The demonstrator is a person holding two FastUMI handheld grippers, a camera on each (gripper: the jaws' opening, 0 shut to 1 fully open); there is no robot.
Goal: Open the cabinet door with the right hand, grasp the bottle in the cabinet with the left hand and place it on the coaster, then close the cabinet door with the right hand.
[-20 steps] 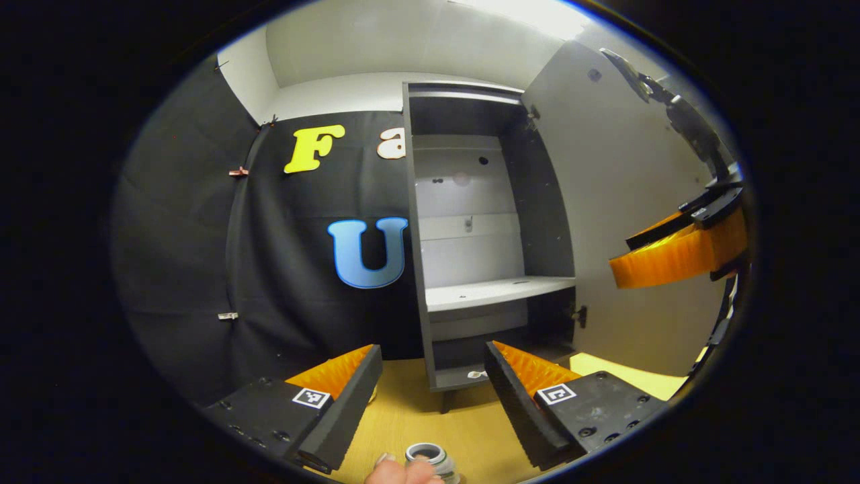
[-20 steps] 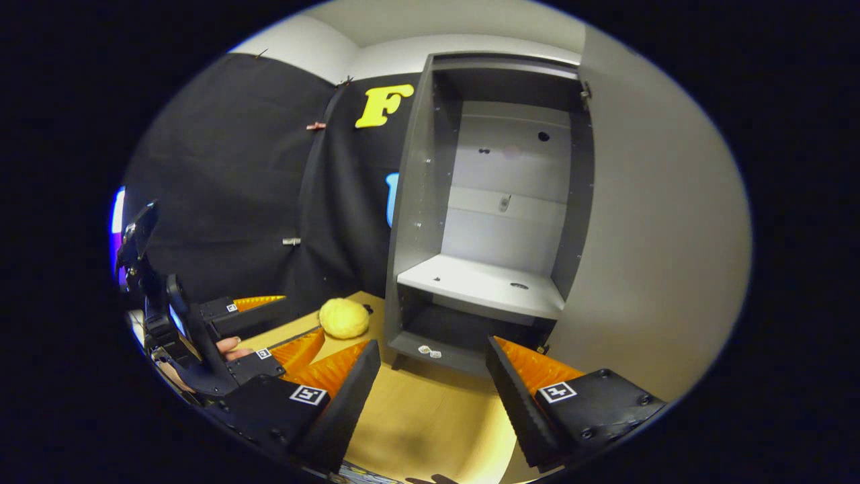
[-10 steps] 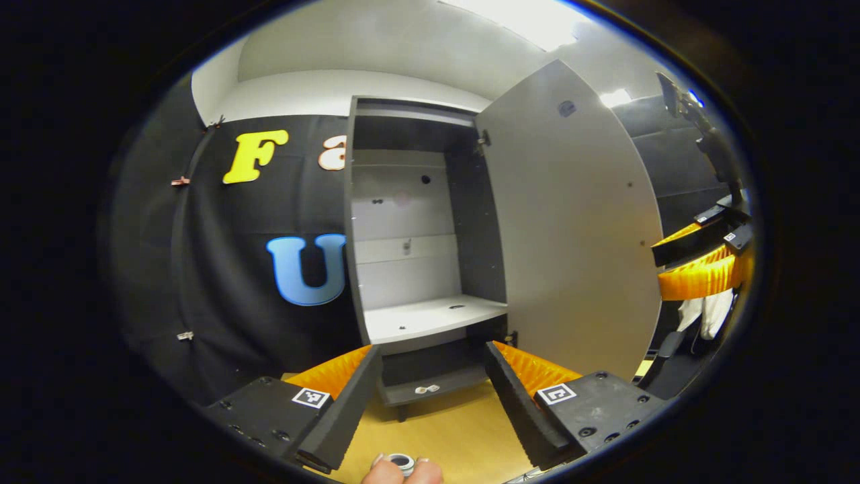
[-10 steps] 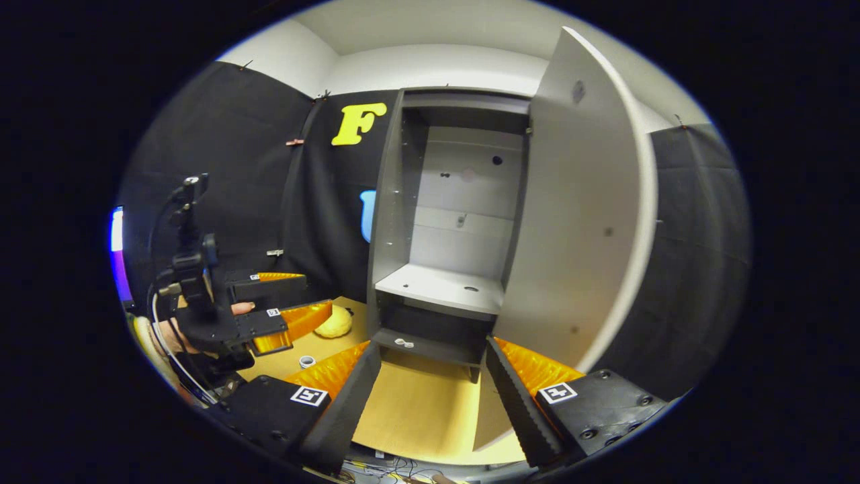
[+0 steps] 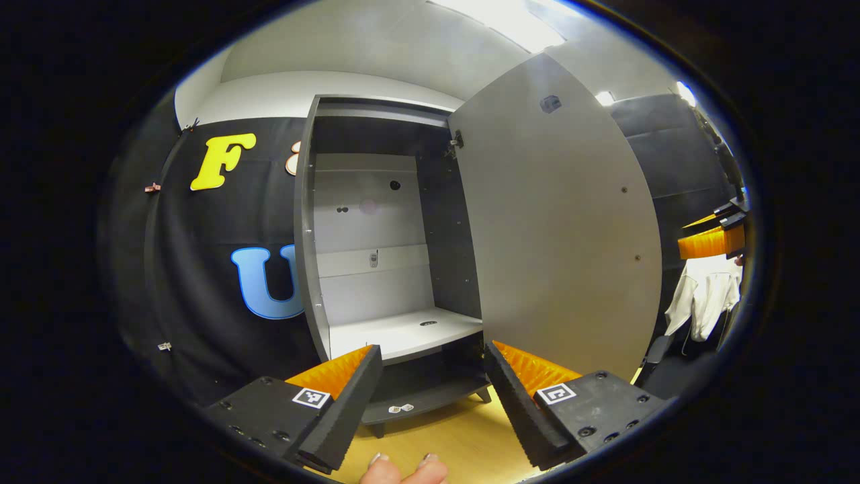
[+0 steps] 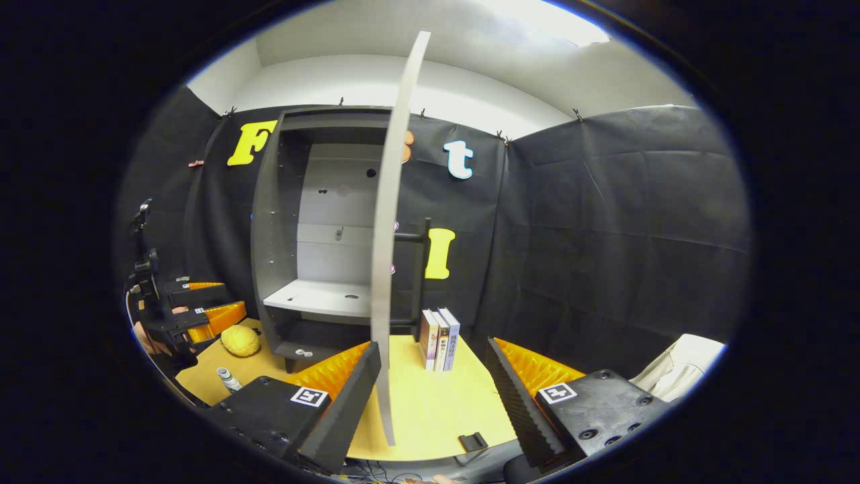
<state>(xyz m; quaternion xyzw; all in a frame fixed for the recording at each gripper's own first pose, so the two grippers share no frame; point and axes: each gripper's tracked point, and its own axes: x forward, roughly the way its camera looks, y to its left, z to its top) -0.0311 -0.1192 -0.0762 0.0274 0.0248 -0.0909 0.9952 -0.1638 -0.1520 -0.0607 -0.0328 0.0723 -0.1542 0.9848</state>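
The cabinet (image 6: pixel 316 222) stands open. Its door (image 6: pixel 390 269) is swung out edge-on directly ahead of the right gripper (image 6: pixel 430 396), rising just past its near finger and touching neither. The jaws of the right gripper are spread wide and hold nothing.

In the left gripper view, the left gripper (image 5: pixel 430 403) likewise has its jaws spread and empty. Ahead of it lie the cabinet interior, the bare middle shelf (image 5: pixel 403 333) and the inner face of the door to its right. A fingertip (image 5: pixel 403 470) of the holding hand shows below the jaws.

The bottle (image 6: pixel 228 380) is out of the cabinet. In the right gripper view it stands on the tabletop (image 6: pixel 430 403), far to the gripper's left, just below the left gripper and near a yellow ball (image 6: pixel 240 340). Whether a coaster lies under it cannot be determined at this size. Books (image 6: pixel 438 339) stand ahead of the right gripper, beyond the door.

Assessment: opening and bottle transfer appear complete. The remaining step is closing the door with the right gripper, which is positioned beside the door edge.
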